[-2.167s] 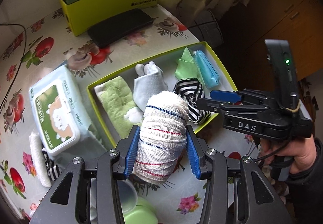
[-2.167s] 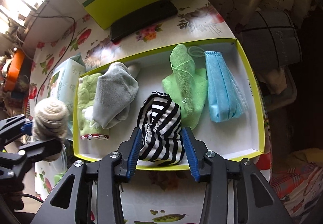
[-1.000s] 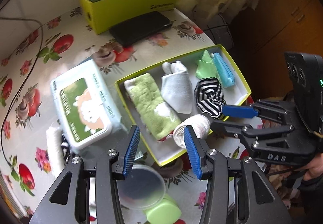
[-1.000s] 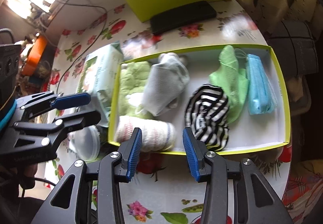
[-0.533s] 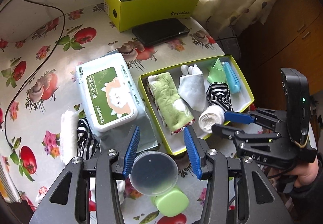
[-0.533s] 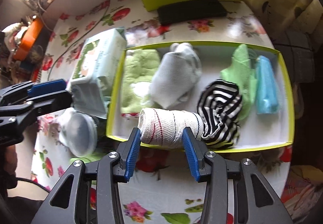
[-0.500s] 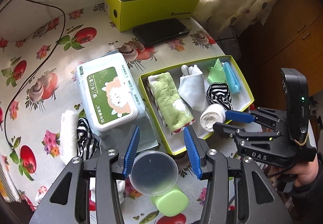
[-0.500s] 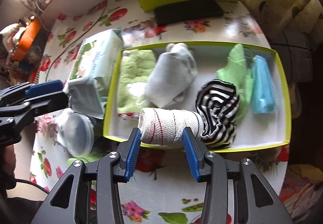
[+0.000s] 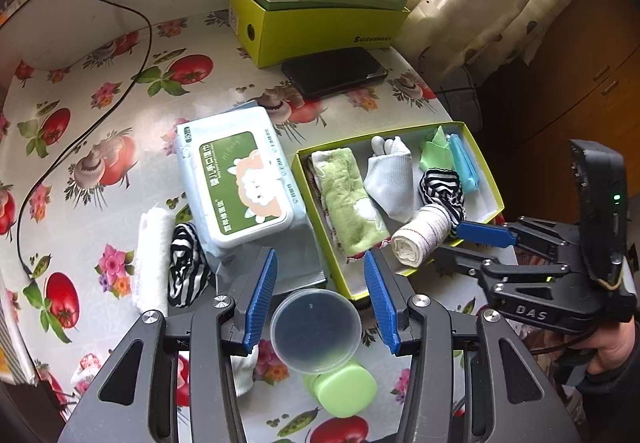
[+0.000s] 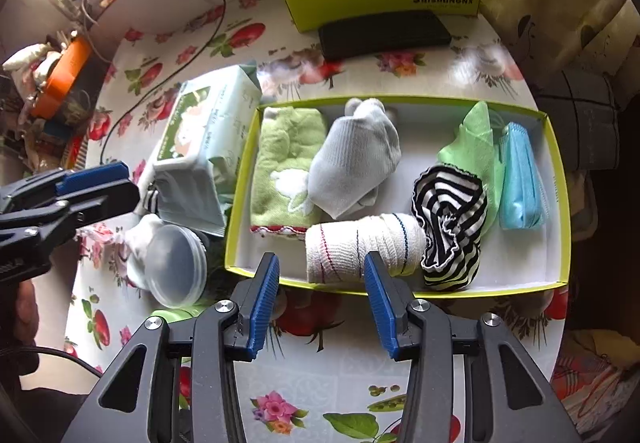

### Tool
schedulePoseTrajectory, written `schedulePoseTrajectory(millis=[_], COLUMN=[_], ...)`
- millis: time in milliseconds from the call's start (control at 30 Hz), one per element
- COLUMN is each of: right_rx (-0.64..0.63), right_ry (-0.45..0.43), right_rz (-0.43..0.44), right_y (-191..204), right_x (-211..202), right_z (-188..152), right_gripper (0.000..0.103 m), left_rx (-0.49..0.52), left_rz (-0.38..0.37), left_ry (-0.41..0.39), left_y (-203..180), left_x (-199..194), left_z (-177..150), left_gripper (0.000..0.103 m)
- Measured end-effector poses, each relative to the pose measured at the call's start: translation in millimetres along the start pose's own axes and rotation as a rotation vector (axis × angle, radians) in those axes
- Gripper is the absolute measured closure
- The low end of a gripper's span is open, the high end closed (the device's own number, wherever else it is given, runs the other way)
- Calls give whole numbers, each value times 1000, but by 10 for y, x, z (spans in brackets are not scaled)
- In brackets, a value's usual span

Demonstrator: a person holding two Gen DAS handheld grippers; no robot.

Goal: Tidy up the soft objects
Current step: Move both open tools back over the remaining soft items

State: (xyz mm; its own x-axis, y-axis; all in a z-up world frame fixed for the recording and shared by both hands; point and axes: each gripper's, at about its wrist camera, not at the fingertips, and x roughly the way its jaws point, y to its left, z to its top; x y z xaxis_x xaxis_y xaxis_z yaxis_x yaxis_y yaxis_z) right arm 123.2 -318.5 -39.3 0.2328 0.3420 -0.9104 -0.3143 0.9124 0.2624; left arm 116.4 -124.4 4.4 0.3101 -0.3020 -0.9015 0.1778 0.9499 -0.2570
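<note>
A yellow-green tray (image 10: 558,203) holds a green towel (image 10: 286,163), a grey sock (image 10: 352,167), a rolled white bandage (image 10: 360,247), a striped cloth (image 10: 450,219), a light green cloth (image 10: 476,147) and a blue mask (image 10: 520,179). My right gripper (image 10: 320,299) is open and empty, just in front of the bandage roll at the tray's near edge. My left gripper (image 9: 320,299) is open and empty above a clear lid (image 9: 316,331). A white cloth (image 9: 150,255) and a striped cloth (image 9: 186,267) lie on the table left of the wipes pack (image 9: 238,179).
A green round container (image 9: 344,387) lies under the clear lid. A yellow-green box (image 9: 320,23) and a black phone (image 9: 334,71) stand at the back. A black cable (image 9: 80,131) runs across the left of the floral tablecloth. Curtains and a wooden cabinet are at the right.
The left gripper let go of the bandage roll into the tray and drew back over the clear lid. The right gripper let go of the striped cloth and pulled back, open.
</note>
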Motion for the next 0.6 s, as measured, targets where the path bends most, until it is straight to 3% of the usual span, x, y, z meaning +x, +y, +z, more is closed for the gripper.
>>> schedulePoseTrajectory(millis=[600], right_rx=[-117], right_ry=[-30], right_rz=[16], right_y=[621], right_x=[-258], right_z=[-28], right_gripper=[59], left_rx=[-85], left_rz=[21], left_ry=[-13], left_y=[282], left_x=[-238], left_z=[-312], left_gripper=[56])
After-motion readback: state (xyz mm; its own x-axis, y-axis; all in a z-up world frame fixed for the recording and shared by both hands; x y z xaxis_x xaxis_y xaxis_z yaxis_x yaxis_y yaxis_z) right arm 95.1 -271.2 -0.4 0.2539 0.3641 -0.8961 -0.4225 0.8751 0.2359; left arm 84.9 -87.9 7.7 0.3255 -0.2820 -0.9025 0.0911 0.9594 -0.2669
